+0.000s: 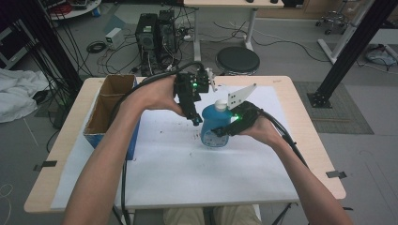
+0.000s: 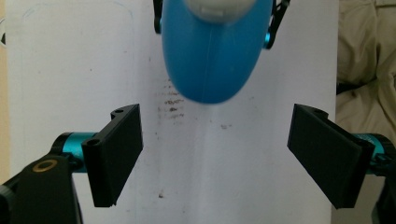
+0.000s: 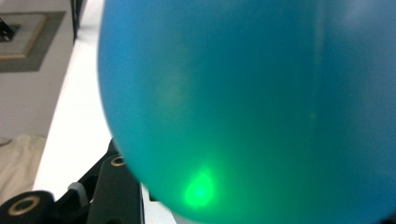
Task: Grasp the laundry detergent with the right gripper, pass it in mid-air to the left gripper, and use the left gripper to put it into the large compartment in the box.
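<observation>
My right hand-held gripper (image 1: 220, 131) squeezed the blue bottle (image 1: 213, 125); up close, my left hand-held gripper (image 2: 215, 154) gaped wide, holding nothing.

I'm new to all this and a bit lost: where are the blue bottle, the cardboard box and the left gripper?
blue bottle (image 1: 212, 129): high view, on its body.
cardboard box (image 1: 104, 108): high view, on its inner wall.
left gripper (image 2: 215, 154): left gripper view, midway between its open jaws.
</observation>
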Available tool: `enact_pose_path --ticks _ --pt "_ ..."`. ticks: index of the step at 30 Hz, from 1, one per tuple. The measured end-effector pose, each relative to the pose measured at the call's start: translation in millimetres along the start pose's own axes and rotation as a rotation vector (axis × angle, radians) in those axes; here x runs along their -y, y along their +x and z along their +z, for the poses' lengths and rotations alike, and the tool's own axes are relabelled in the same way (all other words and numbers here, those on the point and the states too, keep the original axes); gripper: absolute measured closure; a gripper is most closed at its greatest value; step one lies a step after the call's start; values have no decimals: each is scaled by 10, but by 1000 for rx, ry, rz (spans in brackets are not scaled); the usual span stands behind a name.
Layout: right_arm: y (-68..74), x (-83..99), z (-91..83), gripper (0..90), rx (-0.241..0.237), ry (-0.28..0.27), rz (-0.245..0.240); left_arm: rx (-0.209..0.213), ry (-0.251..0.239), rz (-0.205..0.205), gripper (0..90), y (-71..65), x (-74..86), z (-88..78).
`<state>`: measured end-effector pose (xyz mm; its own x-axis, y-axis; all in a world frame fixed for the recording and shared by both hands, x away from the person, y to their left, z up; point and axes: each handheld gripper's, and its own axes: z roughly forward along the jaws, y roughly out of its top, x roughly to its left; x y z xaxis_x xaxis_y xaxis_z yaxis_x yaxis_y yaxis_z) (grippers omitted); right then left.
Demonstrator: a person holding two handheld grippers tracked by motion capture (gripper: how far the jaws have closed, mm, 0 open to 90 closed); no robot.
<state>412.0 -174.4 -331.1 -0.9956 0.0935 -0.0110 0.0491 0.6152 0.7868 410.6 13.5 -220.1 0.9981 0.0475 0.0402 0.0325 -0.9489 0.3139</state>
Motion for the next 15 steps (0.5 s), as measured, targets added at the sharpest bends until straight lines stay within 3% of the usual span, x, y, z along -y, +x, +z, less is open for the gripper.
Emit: enact_pose_path --ticks 5,15 --pt "40 -73 91 466 2 43 -37 4 10 8 182 -2 -97 110" --pt "35 -116 153 465 -13 31 -34 13 12 5 184 -14 -157 214"
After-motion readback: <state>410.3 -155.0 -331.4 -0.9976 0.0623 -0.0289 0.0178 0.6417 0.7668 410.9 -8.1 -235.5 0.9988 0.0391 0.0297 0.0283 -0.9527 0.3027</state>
